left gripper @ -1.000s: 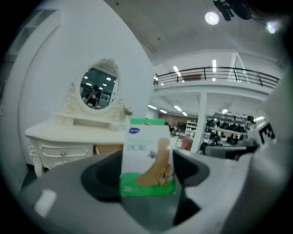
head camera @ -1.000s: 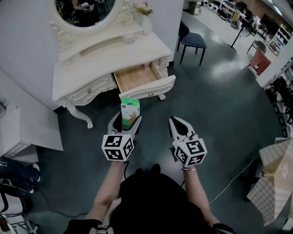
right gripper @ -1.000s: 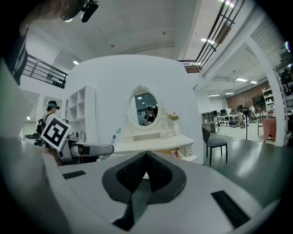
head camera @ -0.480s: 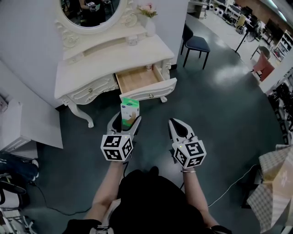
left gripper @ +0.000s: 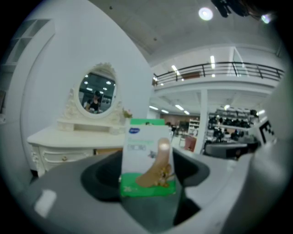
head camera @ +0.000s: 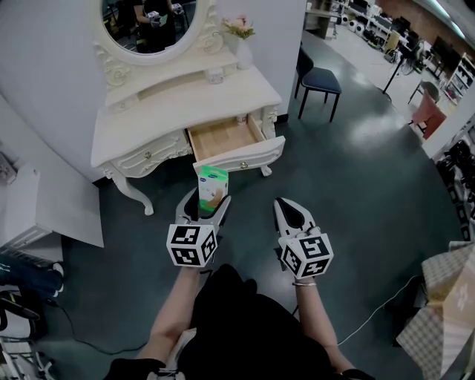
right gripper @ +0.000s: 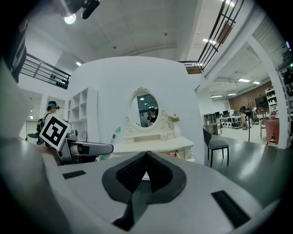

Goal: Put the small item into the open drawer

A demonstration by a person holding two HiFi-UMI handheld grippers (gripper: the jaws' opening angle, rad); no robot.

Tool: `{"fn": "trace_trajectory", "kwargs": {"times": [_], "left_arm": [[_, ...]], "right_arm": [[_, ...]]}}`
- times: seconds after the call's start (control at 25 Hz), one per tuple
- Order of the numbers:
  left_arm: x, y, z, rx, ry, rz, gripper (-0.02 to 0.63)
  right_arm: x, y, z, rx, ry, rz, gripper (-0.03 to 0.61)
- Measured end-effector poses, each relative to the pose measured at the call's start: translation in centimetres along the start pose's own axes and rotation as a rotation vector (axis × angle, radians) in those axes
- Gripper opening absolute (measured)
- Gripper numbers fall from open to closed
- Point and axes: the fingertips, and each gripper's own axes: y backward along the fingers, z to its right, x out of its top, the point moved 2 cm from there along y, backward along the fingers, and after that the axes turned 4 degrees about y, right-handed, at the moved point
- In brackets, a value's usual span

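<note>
A small white and green box (head camera: 210, 187) (left gripper: 147, 157) stands upright between the jaws of my left gripper (head camera: 202, 208) (left gripper: 149, 183), which is shut on it. The open wooden drawer (head camera: 223, 139) juts out of a cream dressing table (head camera: 148, 111) just beyond the box in the head view. My right gripper (head camera: 291, 215) (right gripper: 145, 169) hangs to the right of the left one, shut with nothing in it. In the right gripper view the left gripper (right gripper: 87, 148) and the box top (right gripper: 114, 135) show at the left, before the dressing table (right gripper: 155, 144).
An oval mirror (head camera: 148, 22) and a flower vase (head camera: 241, 44) sit on the dressing table. A dark chair (head camera: 319, 82) stands to the right of it. A white cabinet (head camera: 30, 208) is at the left. Dark floor (head camera: 356, 185) spreads to the right.
The dressing table and open drawer have drawn slightly nearer to both grippers. The left gripper still holds the box upright; the right stays shut.
</note>
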Motion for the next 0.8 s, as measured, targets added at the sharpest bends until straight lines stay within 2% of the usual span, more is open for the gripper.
{"fn": "trace_trajectory", "kwargs": {"times": [0.36,0.8], "left_arm": [[0.7,-3.1,-1.6,0.007,0.000,-0.004,0.350],[2.6,-11.0,-6.3,-0.004,0.012,-0.015,0.350]], "right_arm": [[0.3,-2.5,1.8,-0.018,-0.013,-0.001,-0.003],[1.3,-10.3,5.6,-0.044,-0.028,-0.024,-0.003]]}}
